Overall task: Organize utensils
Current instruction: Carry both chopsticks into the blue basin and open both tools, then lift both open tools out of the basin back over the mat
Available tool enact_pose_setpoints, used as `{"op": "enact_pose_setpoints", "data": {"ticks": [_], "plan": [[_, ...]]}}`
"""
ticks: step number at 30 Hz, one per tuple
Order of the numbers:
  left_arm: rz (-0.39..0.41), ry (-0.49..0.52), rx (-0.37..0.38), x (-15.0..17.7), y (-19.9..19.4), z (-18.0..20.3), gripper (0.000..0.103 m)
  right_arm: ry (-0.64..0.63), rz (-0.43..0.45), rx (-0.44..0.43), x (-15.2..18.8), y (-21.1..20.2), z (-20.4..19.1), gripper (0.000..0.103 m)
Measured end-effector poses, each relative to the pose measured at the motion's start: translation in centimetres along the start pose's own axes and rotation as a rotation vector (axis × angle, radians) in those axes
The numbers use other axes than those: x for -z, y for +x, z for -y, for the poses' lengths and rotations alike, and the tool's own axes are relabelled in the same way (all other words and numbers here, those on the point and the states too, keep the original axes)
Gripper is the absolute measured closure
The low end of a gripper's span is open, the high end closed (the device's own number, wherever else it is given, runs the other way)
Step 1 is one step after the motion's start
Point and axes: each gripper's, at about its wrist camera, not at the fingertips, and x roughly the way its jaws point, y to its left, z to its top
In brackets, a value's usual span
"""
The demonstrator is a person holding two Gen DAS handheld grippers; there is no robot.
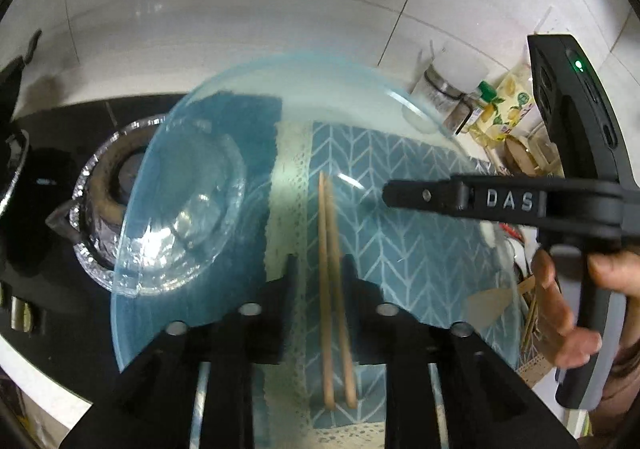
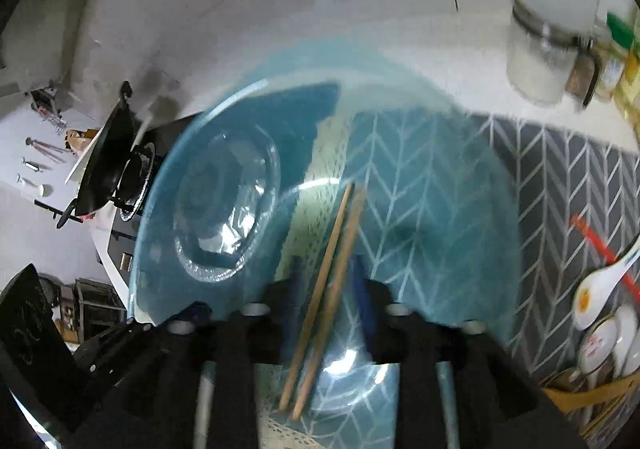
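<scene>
A pair of wooden chopsticks (image 1: 330, 289) lies on a blue chevron mat (image 1: 400, 241); in the left wrist view they run between my left gripper's (image 1: 320, 269) open fingers. A tilted blue-tinted glass bowl (image 1: 192, 209) fills the view in front of the fingers. The right wrist view shows the same chopsticks (image 2: 332, 281) between my right gripper's (image 2: 326, 273) open fingers, with the glass bowl (image 2: 224, 209) over them. The right gripper's body (image 1: 520, 201) shows at the right of the left wrist view, held by a hand.
A gas stove burner with foil (image 1: 100, 209) stands left of the mat, and a black wok (image 2: 104, 169) sits on it. Jars and bottles (image 1: 460, 89) stand by the tiled wall. White ceramic spoons (image 2: 600, 289) and a red-handled utensil (image 2: 592, 237) lie at right.
</scene>
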Motion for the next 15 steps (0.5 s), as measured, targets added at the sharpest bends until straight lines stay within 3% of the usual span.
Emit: {"op": "enact_pose_setpoints", "data": {"ticks": [2,4,8,9,10,11,13,15], "plan": [[0.035,0.006,0.008,-0.4,-1.4,1.0,0.077,-0.011,0.061,-0.007,-0.4,-2.2,0.4,0.070],[0.097,0.035,0.036,-0.8,-3.9,3.1,0.077,-0.026,0.179,-0.087,-0.3,-6.1,1.2,0.070],[0.213,0.154,0.114,-1.0,-8.5,9.5,0.058,-0.156,0.450,-0.077,1.2,-17.4,3.6,0.070],[0.230,0.191,0.151,-0.8,-9.1,11.4,0.052,-0.188,0.516,-0.059,1.9,-20.2,4.5,0.066],[0.235,0.219,0.180,-0.6,-9.3,12.8,0.049,-0.207,0.557,-0.049,2.3,-21.8,5.1,0.050],[0.237,0.246,0.205,-0.4,-9.2,14.4,0.045,-0.225,0.612,-0.034,3.2,-23.9,6.4,0.045],[0.226,0.313,0.253,0.6,-8.0,17.8,0.043,-0.241,0.679,0.015,5.4,-26.3,9.2,0.043],[0.155,0.343,0.270,1.9,-5.0,20.7,0.043,-0.232,0.685,0.075,7.0,-27.0,11.8,0.043]]}}
